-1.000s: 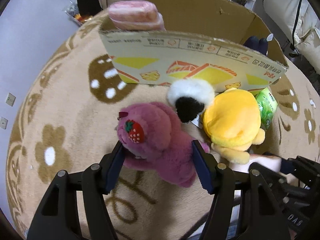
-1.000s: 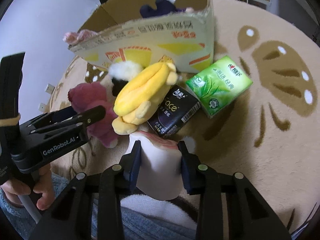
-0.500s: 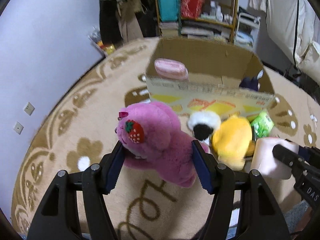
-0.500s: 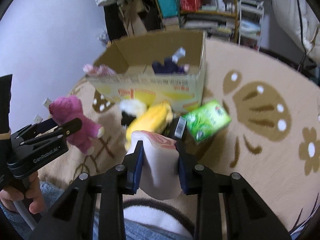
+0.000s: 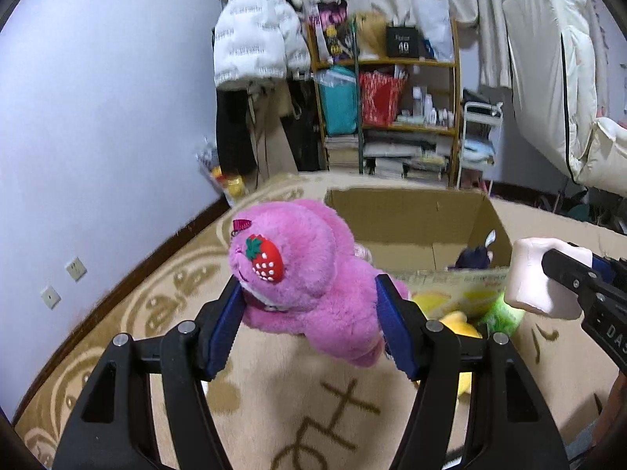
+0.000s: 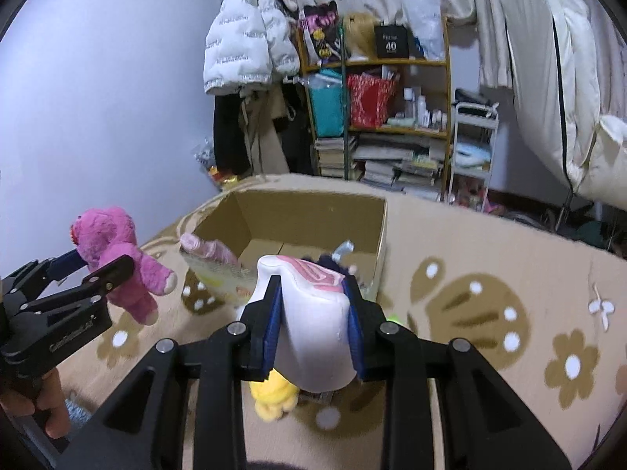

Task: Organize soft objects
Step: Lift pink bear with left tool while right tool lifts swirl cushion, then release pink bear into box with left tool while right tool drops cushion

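Observation:
My left gripper [image 5: 309, 309] is shut on a pink plush bear [image 5: 298, 274] with a strawberry nose, held up above the rug. The bear [image 6: 113, 254] and left gripper [image 6: 92, 270] also show at the left of the right wrist view. My right gripper [image 6: 313, 305] is shut on a white soft toy [image 6: 313, 329] with a pink patterned top, which appears at the right of the left wrist view as the white toy [image 5: 537, 286]. Ahead stands an open cardboard box [image 6: 313, 215] holding a dark blue plush [image 5: 474, 256] and a pink item [image 6: 203, 248] at its left corner.
A yellow plush [image 6: 274, 395] and a green pack [image 5: 501, 313] lie on the beige flower-patterned rug [image 6: 490, 333] in front of the box. Beyond it are a cluttered shelf [image 6: 392, 90], a hanging white jacket [image 6: 247, 43] and the wall [image 5: 98, 117]. A hand [image 6: 47, 403] holds the left gripper.
Both grippers rose from the rug with their toys and tilted up. The view now reaches over the box to the shelf and wall; the floor toys have dropped low.

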Available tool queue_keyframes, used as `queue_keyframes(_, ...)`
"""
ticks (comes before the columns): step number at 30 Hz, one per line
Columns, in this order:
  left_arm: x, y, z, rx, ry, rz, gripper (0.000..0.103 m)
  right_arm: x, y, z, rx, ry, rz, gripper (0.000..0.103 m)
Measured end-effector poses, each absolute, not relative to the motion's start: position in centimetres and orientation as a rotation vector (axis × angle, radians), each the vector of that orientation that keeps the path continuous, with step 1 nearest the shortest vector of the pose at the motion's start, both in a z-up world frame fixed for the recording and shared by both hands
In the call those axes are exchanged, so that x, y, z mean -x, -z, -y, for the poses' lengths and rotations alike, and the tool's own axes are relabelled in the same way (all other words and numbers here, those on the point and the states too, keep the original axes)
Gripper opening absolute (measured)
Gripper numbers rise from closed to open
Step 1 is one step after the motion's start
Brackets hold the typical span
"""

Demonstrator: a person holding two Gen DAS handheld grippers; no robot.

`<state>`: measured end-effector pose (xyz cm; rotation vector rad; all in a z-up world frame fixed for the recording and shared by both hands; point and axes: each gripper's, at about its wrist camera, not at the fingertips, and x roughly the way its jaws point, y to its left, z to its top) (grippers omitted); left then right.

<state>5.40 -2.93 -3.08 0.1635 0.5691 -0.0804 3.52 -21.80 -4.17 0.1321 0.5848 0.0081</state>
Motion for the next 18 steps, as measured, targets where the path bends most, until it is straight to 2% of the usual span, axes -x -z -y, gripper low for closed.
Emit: queue_keyframes(18,-9.4,2.1,4.6,-0.174,0.083,-0.459,0.065,-7.9,3.4,22.7,-0.036,0.069,-0.456,0.031)
